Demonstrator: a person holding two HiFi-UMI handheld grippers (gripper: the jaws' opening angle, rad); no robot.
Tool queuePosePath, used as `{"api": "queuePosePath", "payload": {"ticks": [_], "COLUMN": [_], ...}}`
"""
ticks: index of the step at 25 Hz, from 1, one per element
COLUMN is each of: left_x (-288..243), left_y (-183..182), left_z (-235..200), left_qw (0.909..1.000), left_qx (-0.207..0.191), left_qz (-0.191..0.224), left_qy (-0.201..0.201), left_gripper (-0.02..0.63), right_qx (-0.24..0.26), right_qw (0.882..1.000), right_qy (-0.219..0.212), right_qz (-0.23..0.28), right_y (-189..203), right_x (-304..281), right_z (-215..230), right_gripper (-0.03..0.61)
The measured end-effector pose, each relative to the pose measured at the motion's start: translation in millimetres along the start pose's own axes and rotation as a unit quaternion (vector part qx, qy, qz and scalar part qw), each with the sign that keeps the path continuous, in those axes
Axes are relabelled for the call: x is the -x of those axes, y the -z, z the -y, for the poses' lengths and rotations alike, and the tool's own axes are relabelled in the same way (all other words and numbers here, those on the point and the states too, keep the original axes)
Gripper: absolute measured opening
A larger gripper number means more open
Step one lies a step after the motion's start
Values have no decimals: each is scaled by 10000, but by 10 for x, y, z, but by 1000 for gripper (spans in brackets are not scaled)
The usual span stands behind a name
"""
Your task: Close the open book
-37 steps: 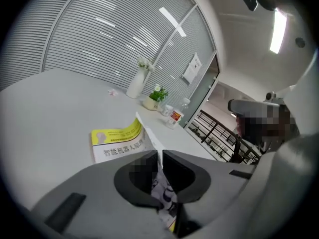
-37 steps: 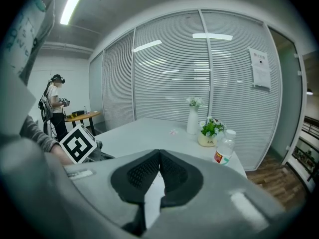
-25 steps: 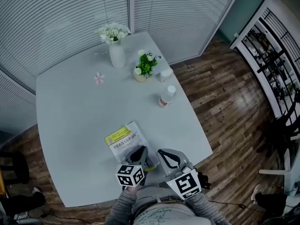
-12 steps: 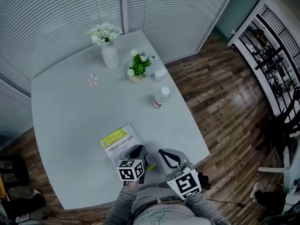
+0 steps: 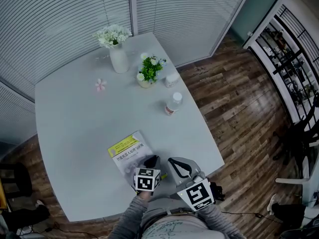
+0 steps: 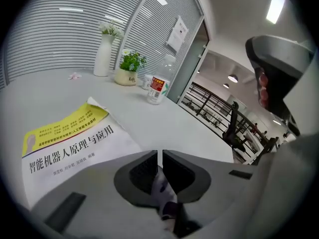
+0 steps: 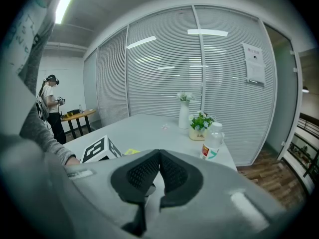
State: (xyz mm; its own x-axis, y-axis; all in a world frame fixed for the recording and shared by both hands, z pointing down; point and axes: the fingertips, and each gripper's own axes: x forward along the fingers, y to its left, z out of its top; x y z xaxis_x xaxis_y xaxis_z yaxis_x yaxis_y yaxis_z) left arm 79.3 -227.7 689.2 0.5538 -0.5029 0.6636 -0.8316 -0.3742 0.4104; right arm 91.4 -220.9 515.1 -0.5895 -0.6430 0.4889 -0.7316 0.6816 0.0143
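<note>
**As the book lies closed: tongs and tabletop at the near edge**

Where the head view looks steeply down, the book (image 5: 127,151) lies flat and closed on the pale grey tabletop (image 5: 79,118), close to the edge nearest the person. Its white cover faces up, with a yellow band along one side and a printed title in dark characters. In the left gripper view the same cover (image 6: 70,148) fills the lower left, just ahead of the jaws.

The left tongs (image 5: 151,159) point downward at the book's near right corner; whether they touch the cover cannot be told. Their pads (image 6: 144,171) are drawn together to a thin slit, with no part of the book between them. The right tongs (image 5: 173,162) sit just beside the left, off the book, over bare tabletop. Seen in their own view, the right tongs (image 7: 158,156) are clenched, pads meeting at the tip, and empty. The left gripper's marker cube (image 7: 99,151) shows to their left.

Well apart from the book, towards the far corner, stand a plastic bottle (image 5: 172,104), a small potted plant (image 5: 148,73), a white vase of white flowers (image 5: 118,59) and a small pink flower (image 5: 101,84). Slatted blinds (image 5: 75,19) line the far walls, and a wooden floor (image 5: 239,98) runs to the right. A person (image 7: 50,108) stands at another table in the background.
</note>
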Motion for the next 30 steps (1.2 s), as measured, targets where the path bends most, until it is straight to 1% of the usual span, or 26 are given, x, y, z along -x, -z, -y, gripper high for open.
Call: {"api": "queuePosePath", "payload": {"ticks": [3, 5, 7, 11, 15, 20, 22, 25, 30], "left_x": [80, 182, 312, 598, 848, 1148, 1281, 1500, 1909], "left_y": [4, -12, -59, -151, -156, -160, -194, -278, -473], "left_z": [21, -1, -37, -131, -229, -220, -193, -144, -85], "left_qw": [9998, 9997, 9992, 9974, 9958, 9939, 9922, 9879, 9765], "left_qx": [11, -98, -176, 15, -19, -111, -257, -646, -1080], "left_qz": [74, 170, 355, 722, 887, 1073, 1191, 1368, 1809], "left_qy": [197, 139, 42, -48, -204, -229, -245, -335, -464], "left_gripper": [29, 28, 28, 28, 28, 28, 28, 28, 3], "right_qx": [51, 75, 89, 95, 186, 187, 192, 207, 213], "right_qw": [10000, 10000, 9999, 9998, 9995, 9988, 9986, 9984, 9981], "right_qy": [-33, -59, -80, -132, -264, -424, -483, -528, -551], "right_qz": [-1, 8, -9, -60, -37, -125, -114, -74, 198], "right_y": [-16, -32, -42, -73, -87, -68, -80, -119, -280], "right_x": [-24, -43, -67, -125, -192, -263, -282, -306, -287], "right_z": [-43, -81, -126, -241, -409, -624, -709, -824, -1010], "right_gripper": [2, 2, 2, 2, 2, 2, 2, 2, 2]}}
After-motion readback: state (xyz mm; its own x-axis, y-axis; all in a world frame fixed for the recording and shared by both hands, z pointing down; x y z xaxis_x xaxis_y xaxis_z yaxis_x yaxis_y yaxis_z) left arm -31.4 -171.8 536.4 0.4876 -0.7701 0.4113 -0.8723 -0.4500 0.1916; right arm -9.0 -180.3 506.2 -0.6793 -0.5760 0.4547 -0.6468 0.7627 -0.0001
